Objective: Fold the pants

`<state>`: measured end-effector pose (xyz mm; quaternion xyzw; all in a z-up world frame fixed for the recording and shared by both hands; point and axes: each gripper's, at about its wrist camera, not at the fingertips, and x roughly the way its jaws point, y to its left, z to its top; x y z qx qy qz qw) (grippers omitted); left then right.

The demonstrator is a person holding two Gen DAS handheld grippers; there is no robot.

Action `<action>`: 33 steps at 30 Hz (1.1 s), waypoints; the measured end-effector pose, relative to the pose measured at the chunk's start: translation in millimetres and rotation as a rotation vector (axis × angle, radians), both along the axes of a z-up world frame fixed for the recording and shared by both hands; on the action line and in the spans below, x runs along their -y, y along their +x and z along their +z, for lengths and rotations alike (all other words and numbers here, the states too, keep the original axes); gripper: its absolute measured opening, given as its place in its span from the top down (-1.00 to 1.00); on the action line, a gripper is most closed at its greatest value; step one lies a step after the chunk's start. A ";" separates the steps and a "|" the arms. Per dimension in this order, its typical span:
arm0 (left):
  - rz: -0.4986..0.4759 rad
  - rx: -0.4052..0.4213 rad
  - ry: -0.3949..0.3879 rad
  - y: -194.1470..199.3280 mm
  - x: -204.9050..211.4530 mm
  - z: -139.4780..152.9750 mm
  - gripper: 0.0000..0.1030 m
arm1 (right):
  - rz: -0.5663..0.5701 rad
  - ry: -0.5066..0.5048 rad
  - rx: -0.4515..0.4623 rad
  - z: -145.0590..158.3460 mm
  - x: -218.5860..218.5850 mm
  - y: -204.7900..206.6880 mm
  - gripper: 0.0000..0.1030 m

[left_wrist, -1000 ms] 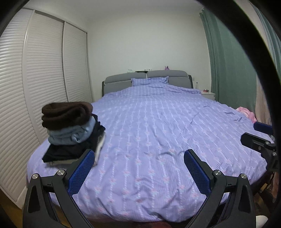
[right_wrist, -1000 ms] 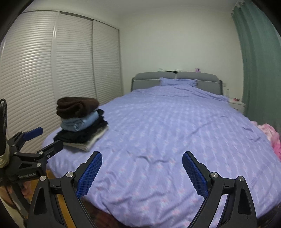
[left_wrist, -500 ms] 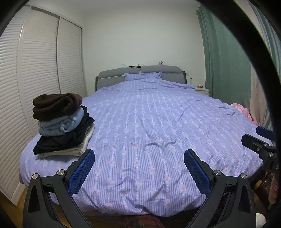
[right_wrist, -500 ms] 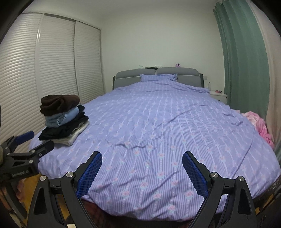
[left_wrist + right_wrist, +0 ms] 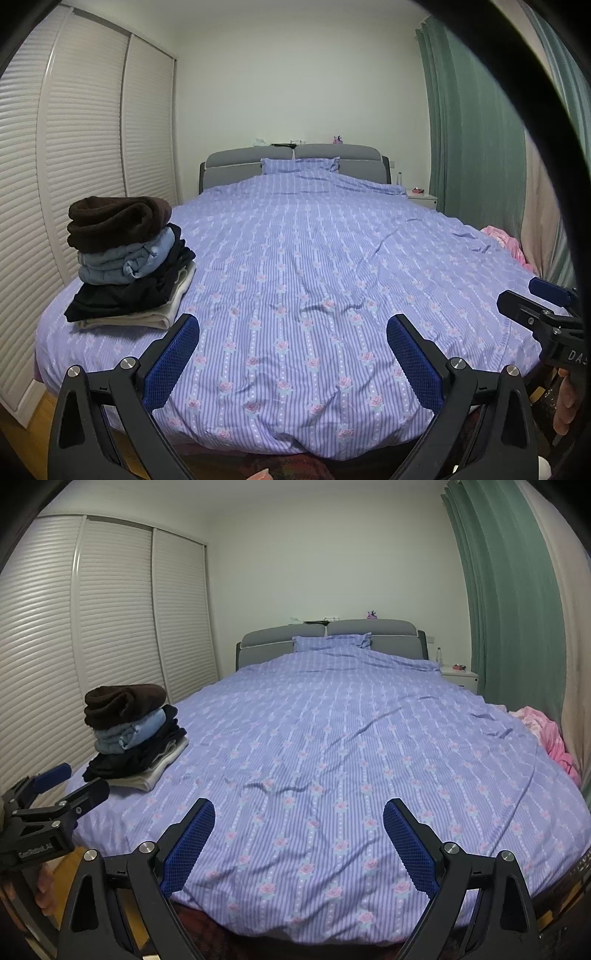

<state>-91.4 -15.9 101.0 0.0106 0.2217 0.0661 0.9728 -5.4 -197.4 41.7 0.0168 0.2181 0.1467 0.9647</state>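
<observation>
A wide bed (image 5: 303, 266) under a striped, flower-dotted purple cover fills both views. Slatted closet doors (image 5: 85, 147) stand left, green curtain (image 5: 476, 129) right. Folded pants sit in a soft stack (image 5: 125, 258) at its left edge. A pink garment (image 5: 546, 734) lies crumpled right. Left gripper (image 5: 291, 332) and right gripper (image 5: 299, 814) are both spread, empty.

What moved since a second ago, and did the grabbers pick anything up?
Both pulled back from the bed, so more of its near edge and the floor shows. The left hand-held gripper and right hand-held gripper took hold of nothing; both stayed open and empty. The stack of folded clothes stayed at the bed's left corner, and the pink cloth stayed at the right edge.
</observation>
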 end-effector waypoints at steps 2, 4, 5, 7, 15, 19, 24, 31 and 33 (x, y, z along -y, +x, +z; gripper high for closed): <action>-0.004 0.005 -0.003 -0.6 0.2 0.5 -1.00 | 0.000 0.000 -0.001 -0.3 0.4 0.9 -0.82; -0.009 0.012 -0.005 -1.2 0.3 0.9 -1.00 | -0.002 -0.002 -0.002 -0.3 0.0 0.8 -0.82; -0.008 0.015 -0.004 -1.5 0.2 1.1 -1.00 | -0.002 -0.002 0.000 -0.4 0.0 0.4 -0.82; -0.013 0.021 -0.003 -1.7 0.2 1.0 -1.00 | -0.002 -0.004 -0.001 -0.2 0.1 0.8 -0.82; -0.022 0.021 0.012 -0.3 4.2 -1.7 -1.00 | 0.000 -0.011 -0.004 -1.7 0.6 2.7 -0.82; -0.004 0.023 0.028 0.3 6.4 -4.8 -1.00 | -0.002 -0.014 -0.002 -2.4 0.6 3.6 -0.82; -0.001 0.018 0.009 2.9 4.2 -6.8 -1.00 | 0.000 -0.011 -0.007 -3.5 1.1 5.9 -0.82; -0.004 0.004 0.032 6.6 6.1 -9.9 -1.00 | 0.010 -0.005 -0.017 -7.5 3.9 11.7 -0.82; -0.006 0.004 0.033 7.7 6.1 -10.2 -1.00 | 0.011 -0.002 -0.019 -8.2 4.6 12.9 -0.82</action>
